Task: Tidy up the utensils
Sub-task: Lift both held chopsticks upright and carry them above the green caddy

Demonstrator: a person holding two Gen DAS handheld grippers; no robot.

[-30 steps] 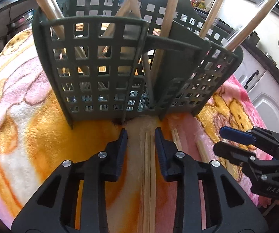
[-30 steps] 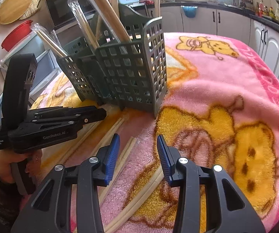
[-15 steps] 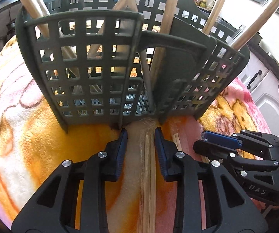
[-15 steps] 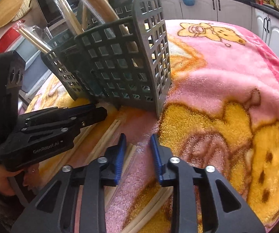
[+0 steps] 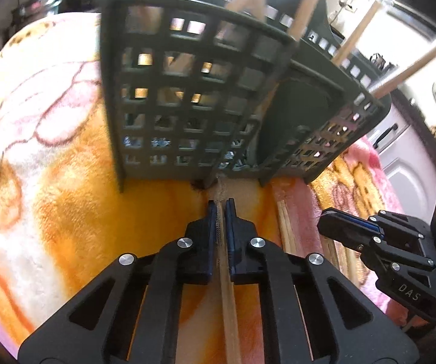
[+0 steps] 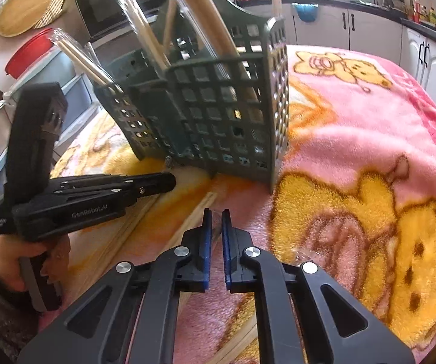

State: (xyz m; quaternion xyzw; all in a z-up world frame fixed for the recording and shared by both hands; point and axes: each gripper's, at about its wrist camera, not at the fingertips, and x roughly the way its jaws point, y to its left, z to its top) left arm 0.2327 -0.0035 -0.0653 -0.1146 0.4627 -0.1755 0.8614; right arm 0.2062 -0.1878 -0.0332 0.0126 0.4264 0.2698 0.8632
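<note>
A dark green slotted utensil basket (image 5: 193,97) stands on the blanket and holds several wrapped wooden chopsticks (image 5: 411,69); it also shows in the right wrist view (image 6: 218,115). My left gripper (image 5: 221,209) is shut on a wrapped pair of chopsticks (image 5: 228,288) lying just before the basket's base. My right gripper (image 6: 214,217) is shut on another clear-wrapped pair of chopsticks (image 6: 205,203) on the blanket, right of the left gripper (image 6: 157,183). More chopsticks (image 5: 287,230) lie between the two grippers.
A pink and orange cartoon blanket (image 6: 354,139) covers the table. White kitchen cabinets (image 6: 424,60) stand behind it. A microwave (image 6: 111,3), a red bowl (image 6: 27,54) and a round wooden board (image 6: 24,9) sit at the back left.
Both grippers have closed from open, each on a wrapped pair of chopsticks. The left wrist view has shifted so the basket sits more to the right.
</note>
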